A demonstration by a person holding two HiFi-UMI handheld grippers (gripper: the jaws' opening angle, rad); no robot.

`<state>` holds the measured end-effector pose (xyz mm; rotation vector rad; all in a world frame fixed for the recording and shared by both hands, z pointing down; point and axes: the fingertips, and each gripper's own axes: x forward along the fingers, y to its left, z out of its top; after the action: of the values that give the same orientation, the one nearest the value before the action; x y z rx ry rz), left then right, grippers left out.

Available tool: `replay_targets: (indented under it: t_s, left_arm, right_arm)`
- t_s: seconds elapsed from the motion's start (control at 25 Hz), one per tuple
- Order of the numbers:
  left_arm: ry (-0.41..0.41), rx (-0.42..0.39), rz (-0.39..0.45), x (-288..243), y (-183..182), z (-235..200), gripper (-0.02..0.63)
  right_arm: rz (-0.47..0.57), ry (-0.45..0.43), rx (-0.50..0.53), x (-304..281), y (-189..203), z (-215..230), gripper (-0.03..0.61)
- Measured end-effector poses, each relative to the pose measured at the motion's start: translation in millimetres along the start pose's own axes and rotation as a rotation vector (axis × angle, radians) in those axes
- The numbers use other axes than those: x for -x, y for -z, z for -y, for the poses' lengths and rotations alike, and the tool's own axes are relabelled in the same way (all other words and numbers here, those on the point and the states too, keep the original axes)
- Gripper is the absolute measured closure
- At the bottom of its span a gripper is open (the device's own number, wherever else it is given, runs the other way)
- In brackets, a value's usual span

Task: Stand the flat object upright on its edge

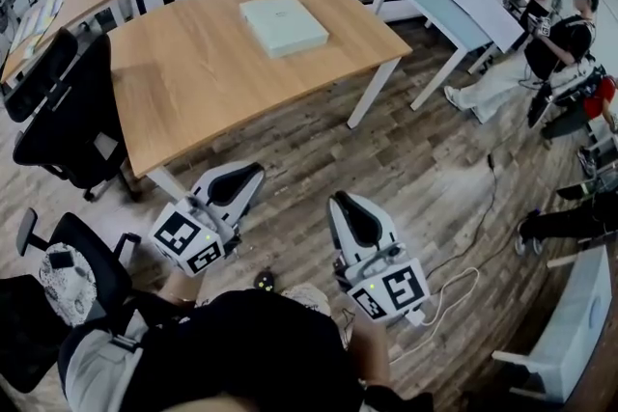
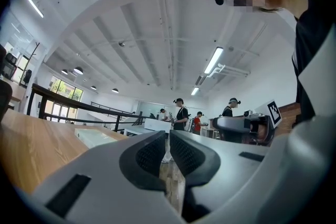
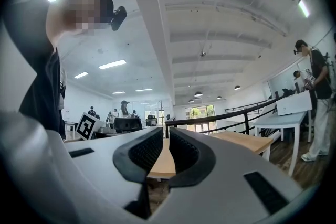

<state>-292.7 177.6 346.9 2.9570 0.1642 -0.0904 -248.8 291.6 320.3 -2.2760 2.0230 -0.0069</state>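
Status: the flat white object is lying on its broad face on the desk, toward the far right corner and clear of every edge. Nothing is standing beside it, so there is nothing to lean it against. The task is looking not yet started.

The left hand-held gripper is showing its jaws pressed together with nothing between them. Same for the right hand-held gripper: pads meeting, empty. Both are pointing level, hanging low over the wooden floor, off the desk's near edge and well apart from the object. My read: they're being carried closed simply because there is nothing to grip yet.

Judgement on the approach: the object is sitting across most of the desk from the near edge, so I'm expecting a long reach or a walk around the right side. Closed tips could be lifting one edge while the other hand-held gripper is steadying it.

In the way:
- a white desk leg just beside the left one
- black office chairs crowding the left edge
- a pale cable trailing on the floor near the right one

A seated person and a white table are sitting well off to the right, not interfering.
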Motion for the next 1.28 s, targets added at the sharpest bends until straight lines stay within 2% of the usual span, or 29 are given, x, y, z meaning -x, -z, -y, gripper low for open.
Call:
replay_targets:
  t_s: [0.64, 1.04, 1.28]
  left_arm:
    - [-0.089, -0.010, 0.007, 6.8, -4.2, -39.0, 0.577]
    - [-0.151, -0.030, 0.002, -30.0, -3.7, -55.1, 0.577]
    - [-0.164, -0.024, -0.015, -60.9, 3.3, -63.5, 0.577]
  right_arm:
    - [-0.016, -0.089, 0.000, -44.9, 3.0, 6.2, 0.532]
    - [-0.007, -0.164, -0.028, -71.3, 6.7, 51.2, 0.532]
    - [-0.002, -0.164, -0.050, -77.5, 11.8, 86.2, 0.532]
